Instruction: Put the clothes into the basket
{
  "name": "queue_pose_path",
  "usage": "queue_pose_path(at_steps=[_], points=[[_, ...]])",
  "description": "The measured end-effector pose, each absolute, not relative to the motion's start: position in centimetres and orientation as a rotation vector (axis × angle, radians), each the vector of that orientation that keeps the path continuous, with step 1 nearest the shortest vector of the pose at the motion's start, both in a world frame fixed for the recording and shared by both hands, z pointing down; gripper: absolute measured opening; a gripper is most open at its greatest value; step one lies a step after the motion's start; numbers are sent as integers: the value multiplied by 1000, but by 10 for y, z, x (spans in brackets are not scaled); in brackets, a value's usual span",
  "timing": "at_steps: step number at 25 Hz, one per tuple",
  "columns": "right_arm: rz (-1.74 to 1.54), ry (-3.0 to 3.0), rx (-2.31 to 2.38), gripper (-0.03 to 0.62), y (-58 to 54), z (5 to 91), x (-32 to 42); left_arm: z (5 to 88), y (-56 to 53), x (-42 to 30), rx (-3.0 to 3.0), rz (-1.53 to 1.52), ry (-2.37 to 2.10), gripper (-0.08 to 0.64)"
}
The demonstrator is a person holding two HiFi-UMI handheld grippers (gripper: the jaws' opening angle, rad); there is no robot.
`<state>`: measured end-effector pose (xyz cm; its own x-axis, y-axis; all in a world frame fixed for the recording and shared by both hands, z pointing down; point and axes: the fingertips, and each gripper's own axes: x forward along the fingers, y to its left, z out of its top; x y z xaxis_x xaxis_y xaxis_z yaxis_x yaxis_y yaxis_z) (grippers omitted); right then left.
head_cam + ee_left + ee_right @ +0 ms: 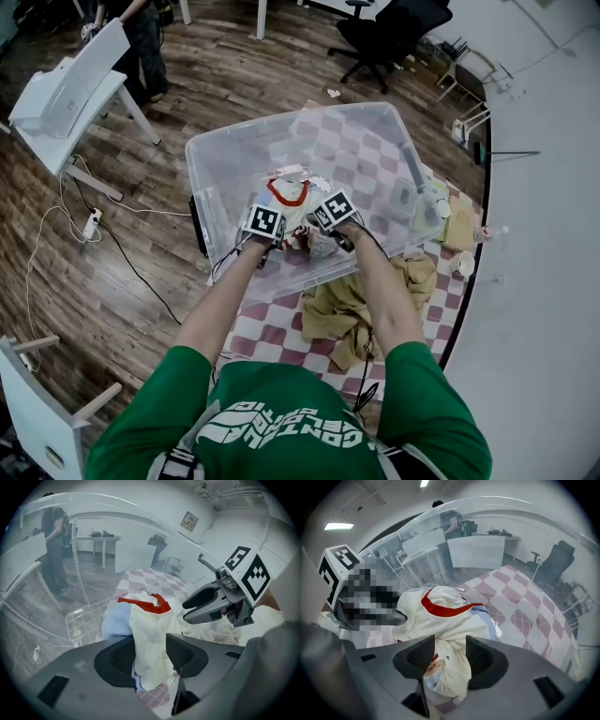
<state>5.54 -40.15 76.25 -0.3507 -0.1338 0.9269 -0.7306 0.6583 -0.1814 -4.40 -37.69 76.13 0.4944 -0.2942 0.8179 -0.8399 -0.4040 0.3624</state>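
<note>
A white garment with a red collar lies bunched in the clear plastic basket, over something pale blue. Both grippers reach down into the basket side by side. My left gripper stands open, and a fold of the white garment hangs between its pads. My right gripper is open as well, with the white garment filling the gap between its pads. The left gripper view shows the right gripper close by on the right. The basket's pink checked bottom shows through its wall.
A tan garment lies crumpled on the pink checked cloth just outside the basket's near wall. A white table and a standing person are at the far left, a black office chair behind. Cables run over the wooden floor.
</note>
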Motion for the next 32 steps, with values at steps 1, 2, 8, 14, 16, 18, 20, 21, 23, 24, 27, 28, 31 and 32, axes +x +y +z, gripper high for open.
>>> queue_pose_path(at_steps=[1,2,8,14,16,18,20,21,23,24,27,28,31,32], points=[[727,-1851,696,195,-403,761,58,762,-377,-47,1931,878,-952,183],[728,-1856,708,195,-405,759,61,761,-379,-50,1934,890,-973,191],[699,-1949,818,195,-427,724,64,743,-381,-52,1932,876,-1005,195],[625,-2045,935,195,-448,673,63,711,-392,-53,2023,848,-1056,195],[601,-2078,956,195,-450,655,61,699,-391,-51,2034,816,-1046,195],[579,-2111,981,195,-451,636,59,684,-394,-50,2057,777,-1054,195],[556,-2152,1019,192,-450,614,55,668,-396,-49,2090,728,-1068,195],[546,-2178,1043,183,-448,602,54,659,-396,-48,2110,699,-1074,195],[517,-2234,1090,153,-444,577,51,638,-396,-45,2160,628,-1086,194],[497,-2260,1113,122,-442,564,50,625,-396,-43,2186,588,-1093,192],[433,-2320,1184,45,-430,522,54,586,-394,-42,2255,457,-1128,114],[422,-2342,1205,30,-424,509,56,572,-392,-42,2274,412,-1141,50],[405,-2434,1249,8,-398,470,62,533,-382,-37,2335,286,-1139,5],[397,-2462,1262,8,-388,459,64,521,-377,-33,2358,253,-1126,5]])
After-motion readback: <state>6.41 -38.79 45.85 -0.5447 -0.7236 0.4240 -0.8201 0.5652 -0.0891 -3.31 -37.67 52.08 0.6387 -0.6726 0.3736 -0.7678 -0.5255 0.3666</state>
